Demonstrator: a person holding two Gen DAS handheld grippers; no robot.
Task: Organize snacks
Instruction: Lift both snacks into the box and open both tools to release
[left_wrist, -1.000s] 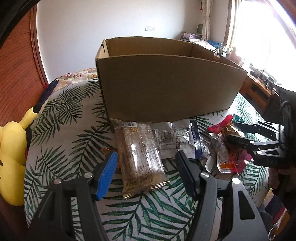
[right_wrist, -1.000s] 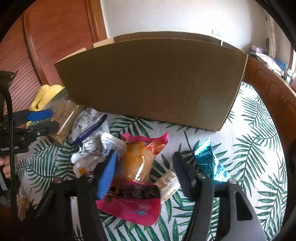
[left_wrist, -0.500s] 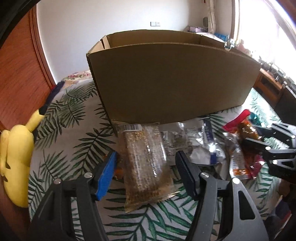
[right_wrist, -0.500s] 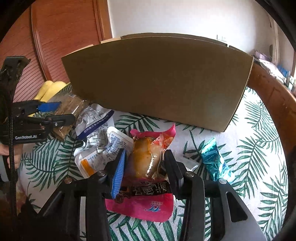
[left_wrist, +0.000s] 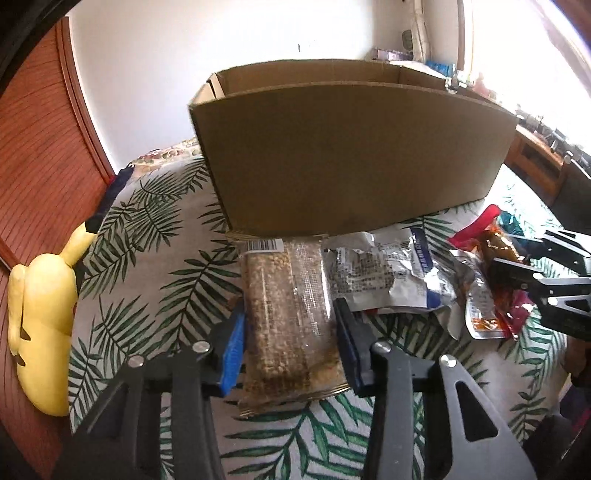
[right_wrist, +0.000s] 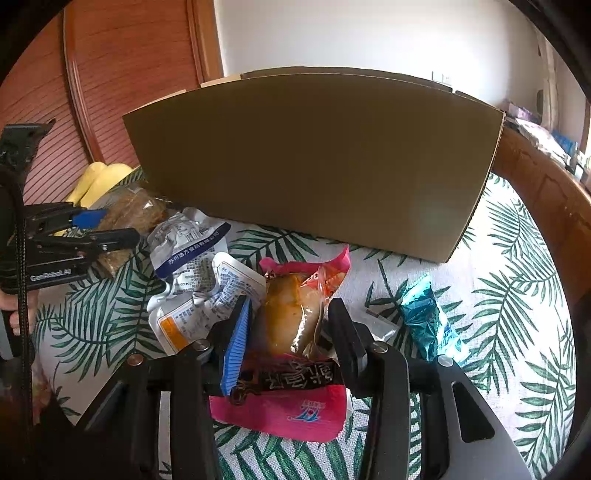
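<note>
While the left gripper (left_wrist: 290, 341) looks forward, its jaws stand narrowed on either side of a clear packet of golden-brown grain snack (left_wrist: 290, 317), the blue pad and the black one at the packet's long edges; the packet, with a barcode at its far end, lies flat on the palm-leaf bedspread (left_wrist: 155, 258), its far end against the foot of the open cardboard box (left_wrist: 351, 155). Just to its right lies a crumpled silver-and-white pouch with a blue stripe (left_wrist: 388, 275), and beyond that the right gripper appears at the frame edge; a yellow plush toy (left_wrist: 44, 325) lies at the far left. From the right wrist, the right gripper (right_wrist: 290, 332) has its jaws closed in around a transparent pack with orange-brown contents and a pink, black-banded end (right_wrist: 295, 325), which lies before the box (right_wrist: 314, 162). White pouches (right_wrist: 199, 291) are heaped on its left, and a shiny blue wrapper (right_wrist: 426, 319) lies near on its right.
</note>
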